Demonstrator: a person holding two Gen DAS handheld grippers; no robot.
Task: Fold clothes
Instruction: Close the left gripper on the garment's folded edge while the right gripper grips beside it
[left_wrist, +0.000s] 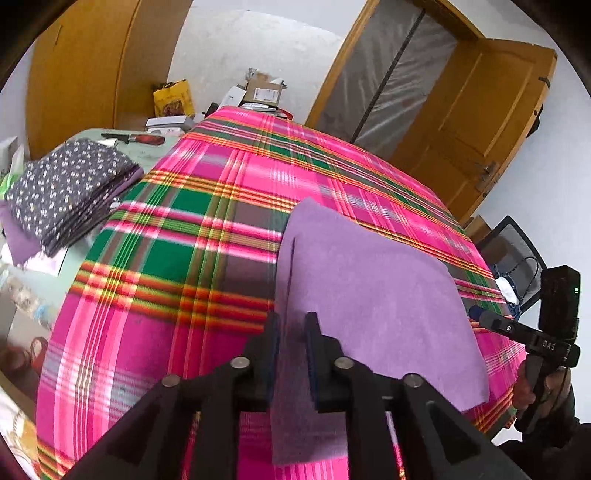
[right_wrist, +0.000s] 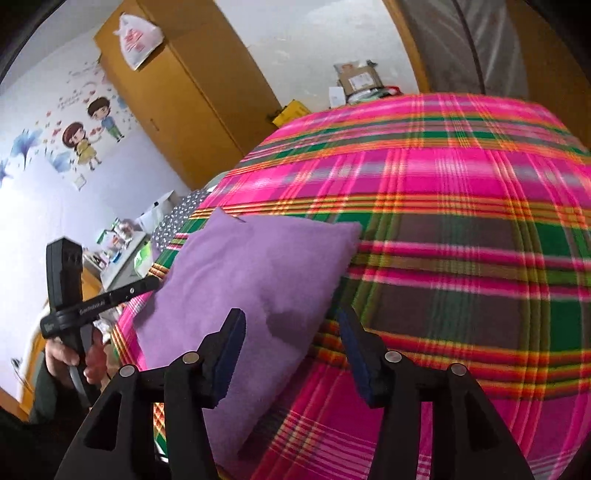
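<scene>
A lilac cloth (left_wrist: 373, 299) lies on the pink plaid table cover (left_wrist: 177, 258); its near edge hangs over the table's front. My left gripper (left_wrist: 293, 325) is shut on the cloth's near left edge, and the cloth runs between the two fingers. In the right wrist view the same cloth (right_wrist: 251, 280) lies to the left, and my right gripper (right_wrist: 291, 325) is open and empty just above its near right corner. The left gripper's handle (right_wrist: 70, 310) and the hand that holds it show at the left.
A folded pile of dark flowered and lilac cloths (left_wrist: 62, 192) sits on a side table at the left, with a knife (left_wrist: 136, 139) behind it. Boxes (left_wrist: 258, 92) stand past the table's far end. A chair (left_wrist: 513, 258) stands at the right. Wooden doors are behind.
</scene>
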